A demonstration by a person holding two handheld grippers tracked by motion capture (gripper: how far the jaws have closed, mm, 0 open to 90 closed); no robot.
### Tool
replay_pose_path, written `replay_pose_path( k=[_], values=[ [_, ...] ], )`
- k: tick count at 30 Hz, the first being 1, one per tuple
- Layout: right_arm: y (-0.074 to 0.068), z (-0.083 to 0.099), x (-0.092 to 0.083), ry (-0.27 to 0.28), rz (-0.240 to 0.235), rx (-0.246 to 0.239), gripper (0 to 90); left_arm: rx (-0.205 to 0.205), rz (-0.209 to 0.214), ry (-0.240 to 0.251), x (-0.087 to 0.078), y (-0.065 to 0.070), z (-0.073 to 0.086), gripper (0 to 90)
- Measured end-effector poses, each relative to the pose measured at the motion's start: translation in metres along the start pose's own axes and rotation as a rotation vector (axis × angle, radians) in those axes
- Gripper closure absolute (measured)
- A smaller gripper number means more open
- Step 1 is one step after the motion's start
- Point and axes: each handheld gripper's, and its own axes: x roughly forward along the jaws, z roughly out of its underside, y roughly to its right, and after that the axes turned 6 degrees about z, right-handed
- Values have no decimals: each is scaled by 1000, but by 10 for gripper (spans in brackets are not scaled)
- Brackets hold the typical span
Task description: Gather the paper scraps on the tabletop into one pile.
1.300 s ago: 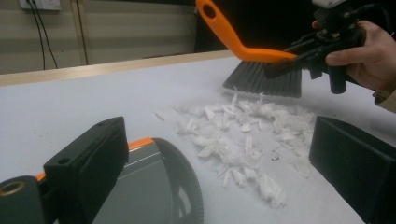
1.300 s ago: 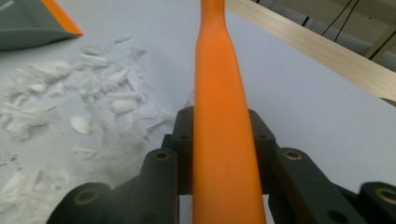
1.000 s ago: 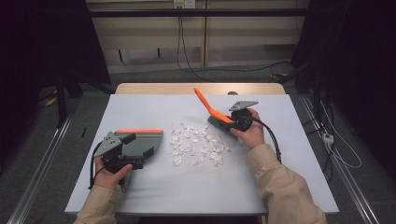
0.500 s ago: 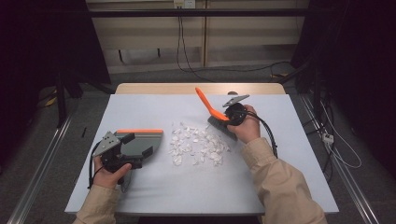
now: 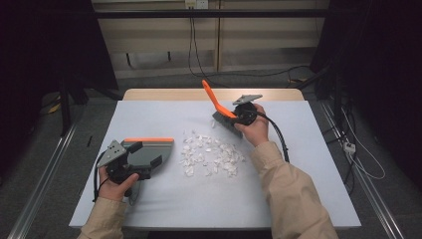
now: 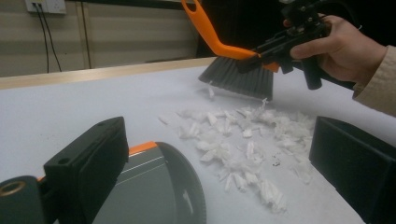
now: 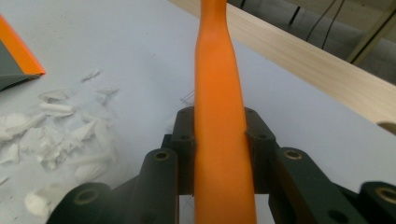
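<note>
Brush is clamped by its orange handle in my right gripper, jaws pinching both sides of the handle, which you can see plainly in the right gripper view. It's hovering at the far edge of the paper scraps, bristles tilted down, just off the table. Dustpan sits on the near-left side of the pile, its mouth facing the scraps. My left gripper is at the dustpan's back end; its jaws look spread around the pan in the left gripper view, but I honestly can't tell if they're actually biting on it or just resting there.

How I'd play the sweep: drop the bristles onto the table behind the farthest scraps, then drag in short strokes straight toward the pan's lip. Light pressure only, since these bits look flimsy and will probably flick sideways if I whip it. Keep the pan's front edge flat on the table so nothing slides under. A few strays sit out toward the brush side, so I'd start wide and herd them in first.
</note>
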Motion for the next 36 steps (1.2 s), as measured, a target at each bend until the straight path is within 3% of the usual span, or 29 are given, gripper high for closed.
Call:
replay_pose_path(
  k=[5, 9, 12, 16, 19, 23, 25, 28, 36],
  values=[
    [-10, -12, 23, -15, -28, -107, 716, 1, -11, 5, -3, -2, 0, 45],
    [-25, -16, 32, -29, -89, -186, 716, 0, -17, 0, -3, -3, 0, 45],
    [-33, -17, 27, -43, -126, -269, 716, -2, -20, -1, -4, -3, 1, 45],
    [-37, -11, 15, -49, -212, -311, 716, -4, -19, 1, -4, -3, 1, 45],
    [-42, -6, 5, -56, -247, -339, 716, 0, -21, -4, -4, -3, 1, 45],
    [-48, -6, -8, -68, -309, -359, 716, 8, -24, -3, -5, -2, 1, 45],
    [-49, -9, -15, -47, -305, -366, 716, 11, -23, -7, -5, -2, 1, 45],
    [-45, -15, -18, -3, -291, -324, 716, 11, -26, -7, -5, -2, 1, 45],
    [-39, -22, 8, 37, -225, -269, 716, 5, -28, -9, -6, -4, 2, 45]
  ],
)
